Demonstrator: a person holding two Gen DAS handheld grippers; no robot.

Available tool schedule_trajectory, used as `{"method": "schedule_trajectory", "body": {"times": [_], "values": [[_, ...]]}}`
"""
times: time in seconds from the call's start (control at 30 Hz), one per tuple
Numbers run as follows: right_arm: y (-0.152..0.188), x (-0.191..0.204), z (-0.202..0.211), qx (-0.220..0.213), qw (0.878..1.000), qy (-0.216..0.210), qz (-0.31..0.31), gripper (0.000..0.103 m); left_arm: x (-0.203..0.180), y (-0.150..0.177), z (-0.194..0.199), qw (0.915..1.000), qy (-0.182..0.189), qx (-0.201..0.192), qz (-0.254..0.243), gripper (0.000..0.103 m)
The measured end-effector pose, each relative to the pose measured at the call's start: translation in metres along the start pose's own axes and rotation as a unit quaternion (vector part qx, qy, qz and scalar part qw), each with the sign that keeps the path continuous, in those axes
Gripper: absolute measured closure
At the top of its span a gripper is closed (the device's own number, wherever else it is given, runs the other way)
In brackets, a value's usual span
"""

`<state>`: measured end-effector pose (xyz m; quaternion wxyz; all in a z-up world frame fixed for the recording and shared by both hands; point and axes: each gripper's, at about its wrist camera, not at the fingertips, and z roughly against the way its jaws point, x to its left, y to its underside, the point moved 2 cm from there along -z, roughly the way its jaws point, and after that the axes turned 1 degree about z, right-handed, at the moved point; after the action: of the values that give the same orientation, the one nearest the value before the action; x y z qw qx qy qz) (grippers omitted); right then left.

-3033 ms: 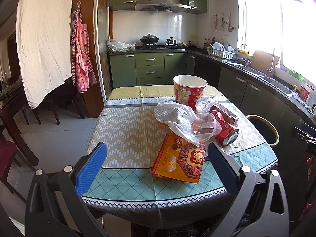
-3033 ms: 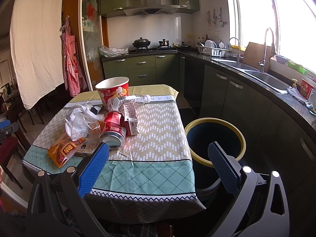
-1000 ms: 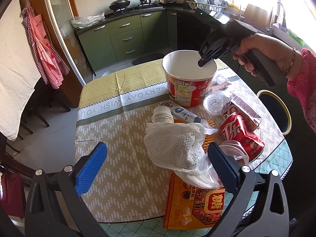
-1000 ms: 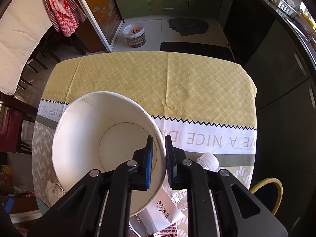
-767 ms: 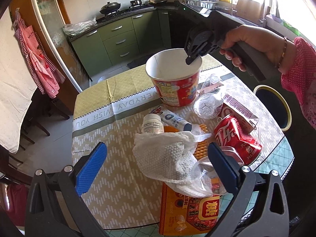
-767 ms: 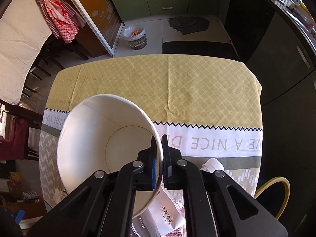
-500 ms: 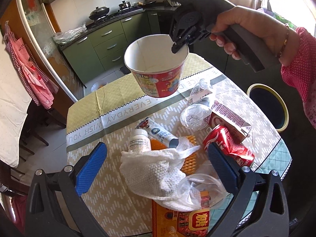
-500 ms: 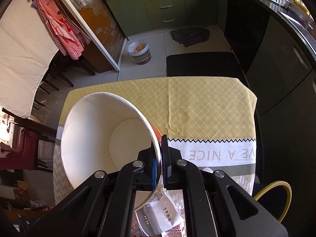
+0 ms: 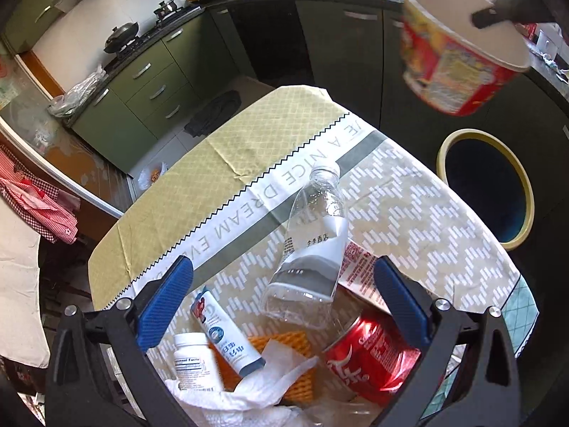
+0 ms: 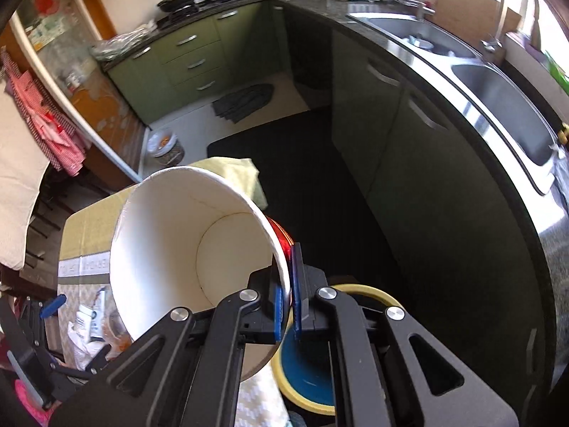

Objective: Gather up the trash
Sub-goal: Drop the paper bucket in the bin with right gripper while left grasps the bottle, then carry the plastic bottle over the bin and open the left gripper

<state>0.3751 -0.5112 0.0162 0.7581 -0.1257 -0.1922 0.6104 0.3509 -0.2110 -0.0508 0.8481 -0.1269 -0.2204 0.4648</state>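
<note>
Bench [image 9: 419, 224] under a yellow, white and patterned cloth, clear plastic bottle [image 9: 313, 249] lying on its side, red can [image 9: 370, 359], tube [image 9: 227, 338], white pill bottle [image 9: 193, 361], crumpled tissue [image 9: 249, 402], orange mesh [image 9: 284, 341]

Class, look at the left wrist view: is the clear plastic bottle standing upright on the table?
No, the plastic bottle lies on its side on the table.

Right gripper [image 10: 288, 302] jaws clamped tight; left gripper [image 9: 284, 306] jaws spread wide, angled downward.

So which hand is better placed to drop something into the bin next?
Right: the right gripper already pinches the paper bowl just above the bin. The left gripper is open, holding nothing.
</note>
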Motion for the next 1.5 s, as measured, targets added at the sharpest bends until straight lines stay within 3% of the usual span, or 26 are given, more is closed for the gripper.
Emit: {"method": "schedule_trajectory", "body": {"times": [0.07, 0.13, 0.33, 0.47, 0.73, 0.97, 1.2, 1.5], "values": [[0.015, -0.037, -0.006, 0.009, 1.000, 0.007, -0.023, 0.098, -0.005, -0.007, -0.012, 0.9999, -0.007, 0.014, -0.006, 0.009], [0.030, -0.067, -0.016, 0.021, 0.999, 0.011, -0.040, 0.098, -0.007, -0.014, -0.023, 0.9995, -0.010, 0.030, -0.005, 0.020], [0.067, -0.122, -0.045, 0.050, 0.996, 0.006, -0.075, 0.097, -0.015, -0.021, -0.040, 0.9981, -0.002, 0.059, -0.015, 0.024], [0.082, -0.138, -0.066, 0.067, 0.994, 0.004, -0.086, 0.097, -0.025, -0.022, -0.048, 0.9965, -0.003, 0.079, -0.026, 0.035], [0.099, -0.147, -0.099, 0.090, 0.992, 0.004, -0.091, 0.097, -0.023, -0.024, -0.070, 0.9930, 0.015, 0.116, -0.010, 0.072], [0.115, -0.143, -0.137, 0.125, 0.988, 0.012, -0.091, 0.096, -0.010, -0.024, -0.068, 0.9937, 0.027, 0.109, 0.000, 0.075], [0.122, -0.143, -0.159, 0.139, 0.986, 0.020, -0.085, 0.076, -0.004, -0.027, -0.053, 0.9957, 0.027, 0.088, 0.001, 0.075], [0.131, -0.139, -0.126, 0.105, 0.991, -0.011, -0.081, 0.076, -0.003, -0.029, -0.023, 0.9973, 0.036, 0.065, -0.005, 0.075]]}}
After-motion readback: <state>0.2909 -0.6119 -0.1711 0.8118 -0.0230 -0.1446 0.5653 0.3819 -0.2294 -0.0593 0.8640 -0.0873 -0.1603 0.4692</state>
